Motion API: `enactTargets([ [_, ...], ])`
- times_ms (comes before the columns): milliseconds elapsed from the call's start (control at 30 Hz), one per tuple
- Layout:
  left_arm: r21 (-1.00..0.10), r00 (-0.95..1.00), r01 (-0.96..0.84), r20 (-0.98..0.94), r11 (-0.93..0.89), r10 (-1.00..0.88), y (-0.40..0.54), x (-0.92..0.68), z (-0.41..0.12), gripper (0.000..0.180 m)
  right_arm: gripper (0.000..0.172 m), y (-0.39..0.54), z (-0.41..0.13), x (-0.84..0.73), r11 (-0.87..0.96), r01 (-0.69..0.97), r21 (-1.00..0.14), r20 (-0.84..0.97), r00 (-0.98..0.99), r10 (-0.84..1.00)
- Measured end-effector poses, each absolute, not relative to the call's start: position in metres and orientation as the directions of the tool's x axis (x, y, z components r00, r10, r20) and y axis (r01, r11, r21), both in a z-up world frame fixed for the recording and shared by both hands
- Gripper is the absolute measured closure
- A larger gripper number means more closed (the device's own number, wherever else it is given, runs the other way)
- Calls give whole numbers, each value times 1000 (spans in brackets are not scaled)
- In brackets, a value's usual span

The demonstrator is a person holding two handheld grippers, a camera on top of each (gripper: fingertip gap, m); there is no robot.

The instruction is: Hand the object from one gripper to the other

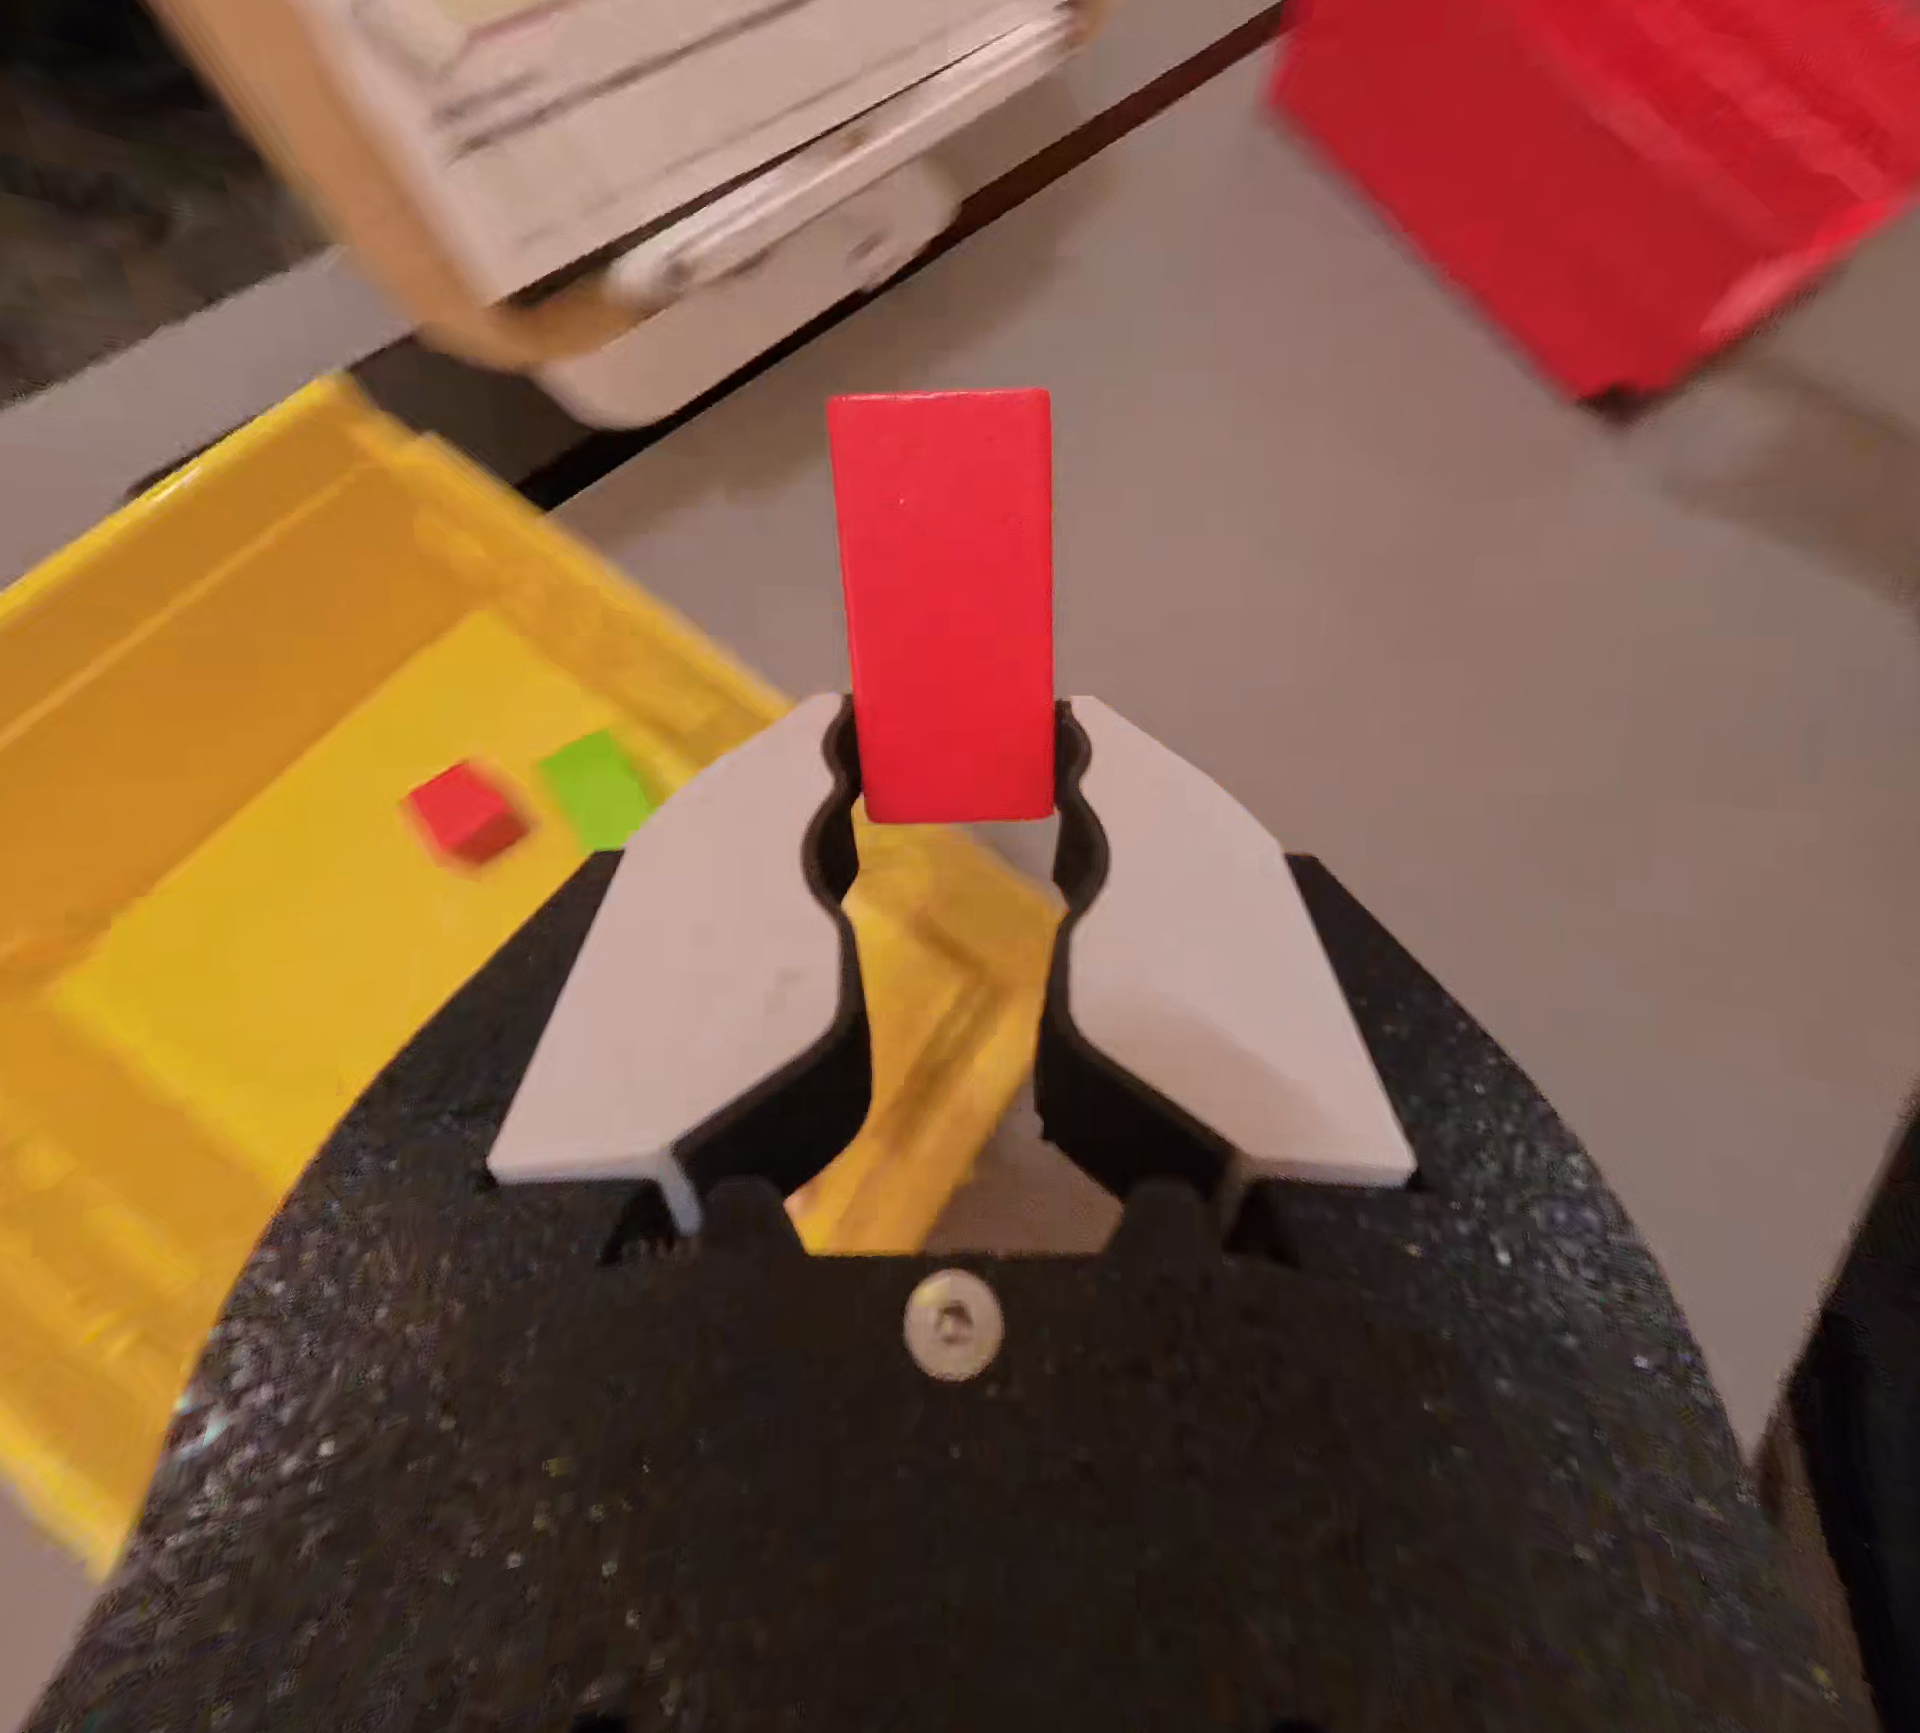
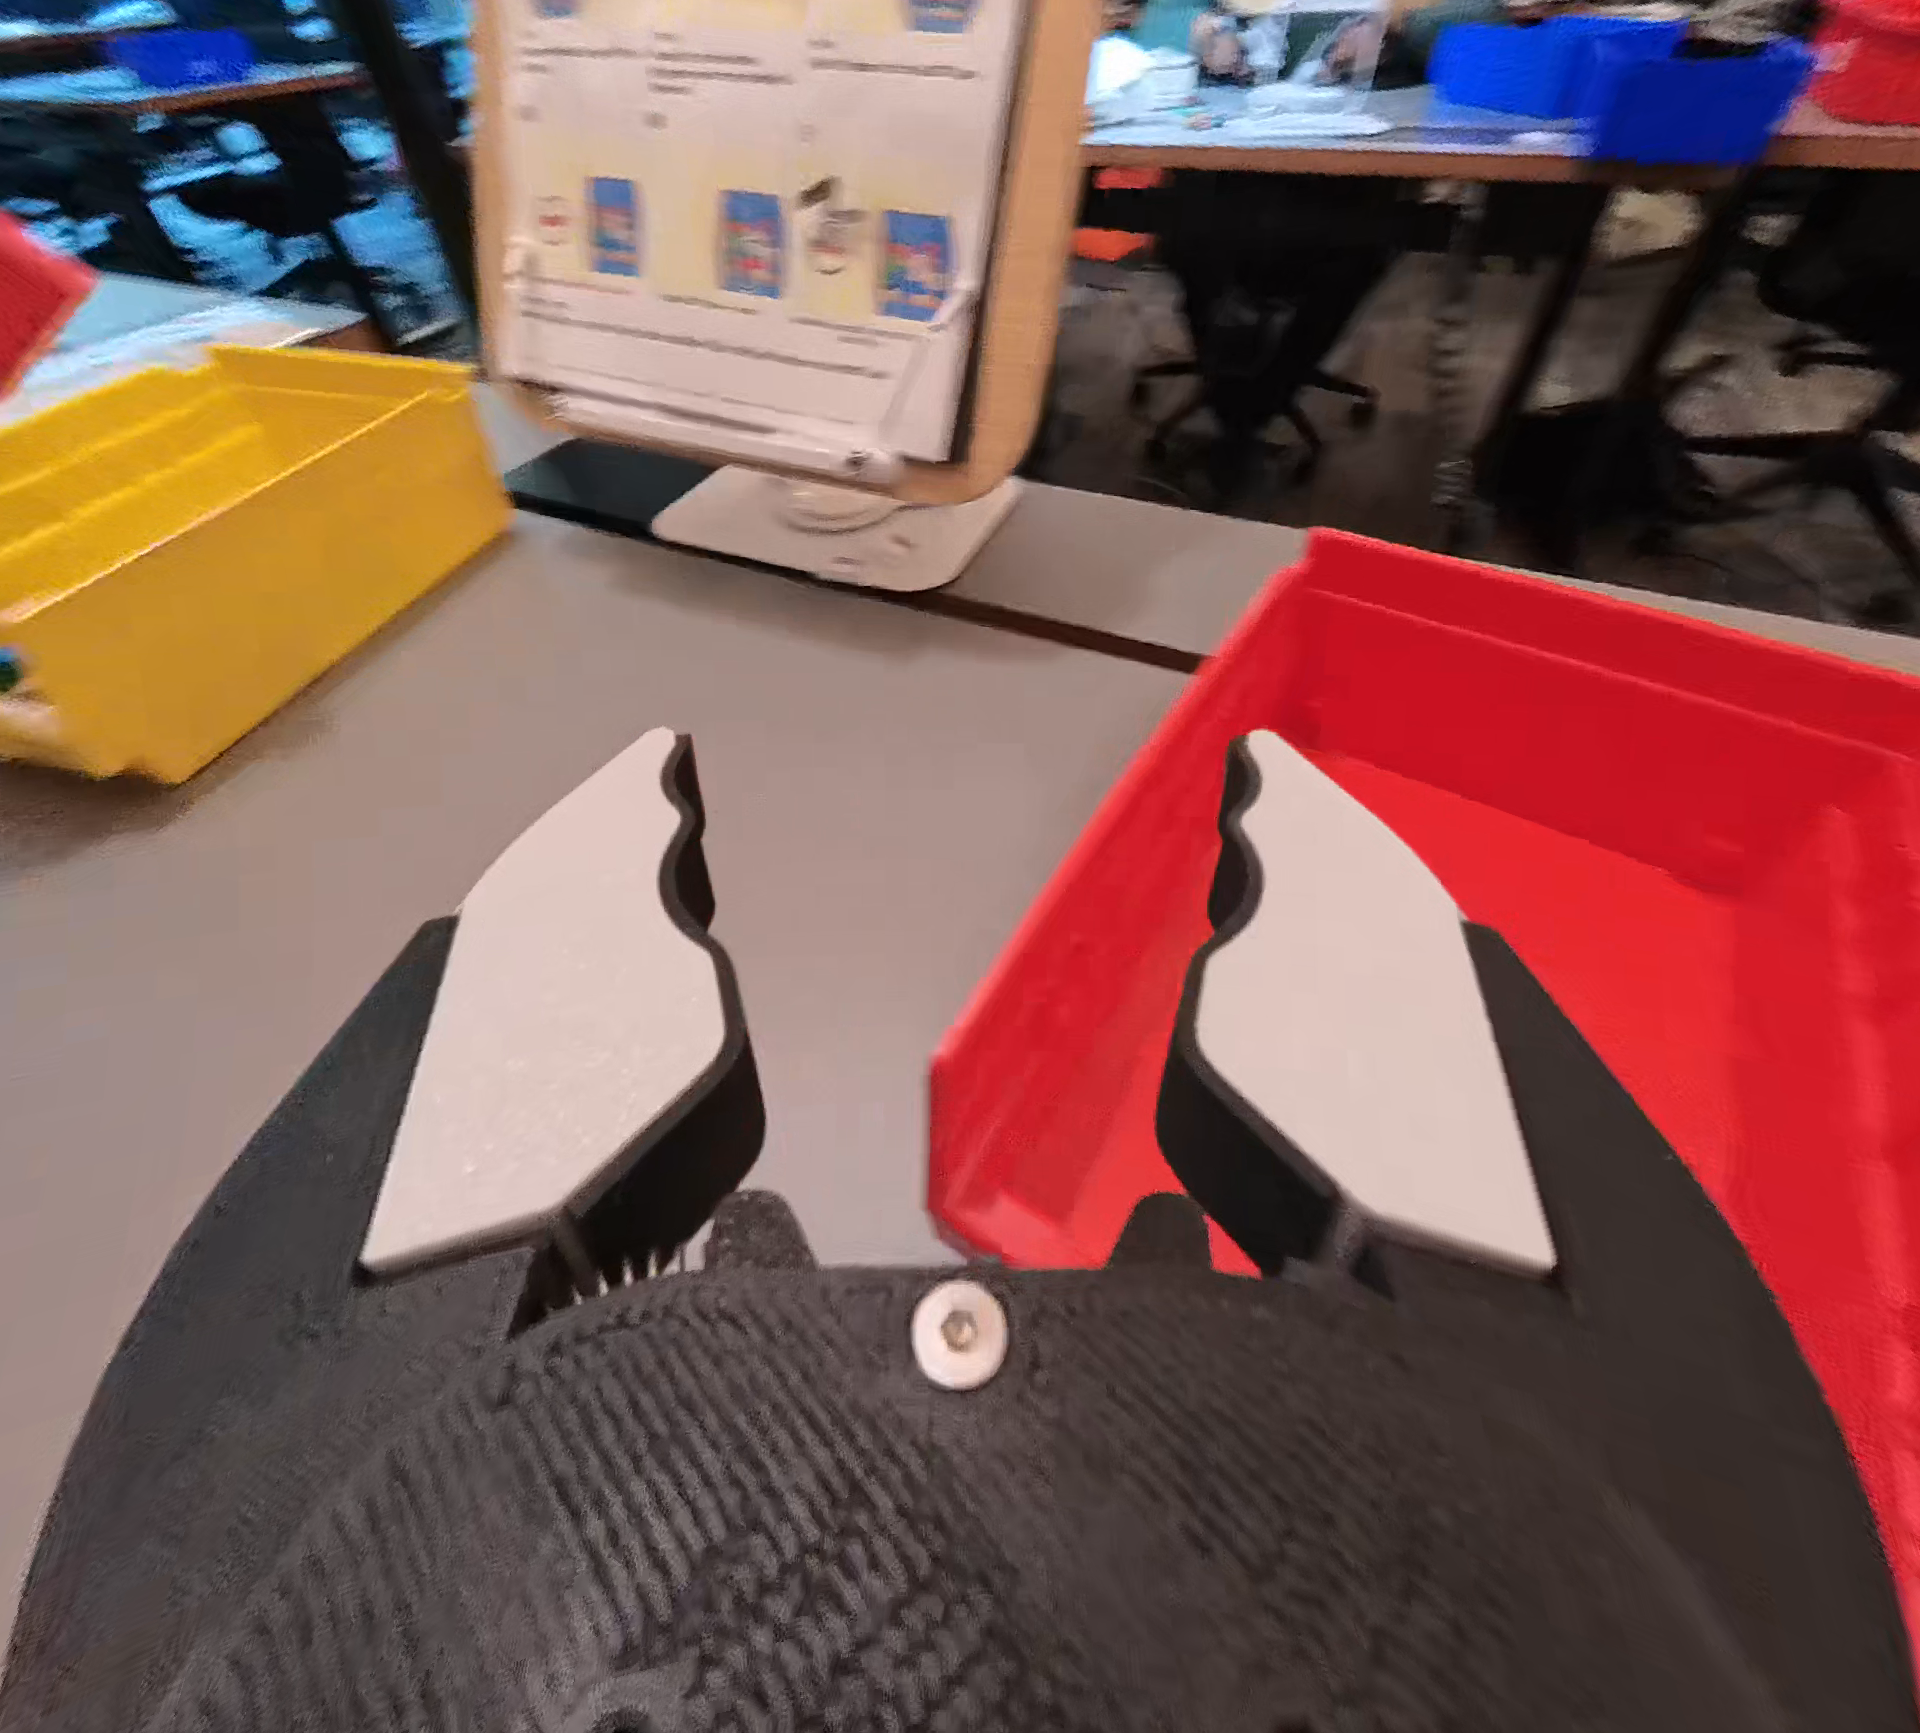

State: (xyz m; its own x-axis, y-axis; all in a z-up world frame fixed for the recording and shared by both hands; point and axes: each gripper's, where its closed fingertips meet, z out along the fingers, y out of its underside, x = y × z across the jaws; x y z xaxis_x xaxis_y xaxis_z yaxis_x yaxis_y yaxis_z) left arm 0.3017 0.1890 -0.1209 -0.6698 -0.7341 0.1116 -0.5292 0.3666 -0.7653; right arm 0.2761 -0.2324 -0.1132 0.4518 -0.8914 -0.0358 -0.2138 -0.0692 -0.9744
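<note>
- While it hung above the grey table [image 1: 1403, 644], the left gripper [image 1: 954, 753] clamped a red rectangular block [image 1: 940, 582] by its lower end, both pads pressed to its sides, the block standing upright past the fingertips.
- Left of it lay a yellow bin [image 1: 156, 644] containing a small red cube [image 1: 465, 813] and a green block [image 1: 594, 784].
- Over the table beside a red bin [image 2: 1558, 748], the right gripper [image 2: 961, 779] stood wide open, nothing between its fingers.
- Behind stood a printed sheet on a stand [image 2: 758, 125].
</note>
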Motion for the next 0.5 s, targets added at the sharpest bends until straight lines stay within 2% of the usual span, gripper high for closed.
enactTargets([
  [33,-795,-715,-486,123,363,-688,170,288,-112,146,74,-220,-115,273,-88,-228,-970,-37,494,-869],
  [100,-851,-788,-406,142,333,-599,134,262,-99,146,66,-192,-113,263,-89,-233,-968,-71,598,-799],
  [167,-906,-862,-334,182,260,-473,94,234,-88,146,63,-158,-100,247,0,-214,-977,-158,723,-672],
  [267,-948,-930,-285,238,139,-281,42,196,-81,146,71,-115,-75,218,177,-263,-949,-314,855,-412],
  [333,-960,-951,-262,238,100,-197,15,178,-82,146,72,-93,-65,201,231,-306,-923,-363,894,-265],
  [433,-964,-961,-255,244,77,-129,-14,162,-84,147,91,-66,-63,176,199,-336,-920,-361,927,-104],
  [500,-964,-964,-257,251,70,-84,-28,154,-84,146,93,-56,-64,170,185,-340,-922,-358,931,-76],
])
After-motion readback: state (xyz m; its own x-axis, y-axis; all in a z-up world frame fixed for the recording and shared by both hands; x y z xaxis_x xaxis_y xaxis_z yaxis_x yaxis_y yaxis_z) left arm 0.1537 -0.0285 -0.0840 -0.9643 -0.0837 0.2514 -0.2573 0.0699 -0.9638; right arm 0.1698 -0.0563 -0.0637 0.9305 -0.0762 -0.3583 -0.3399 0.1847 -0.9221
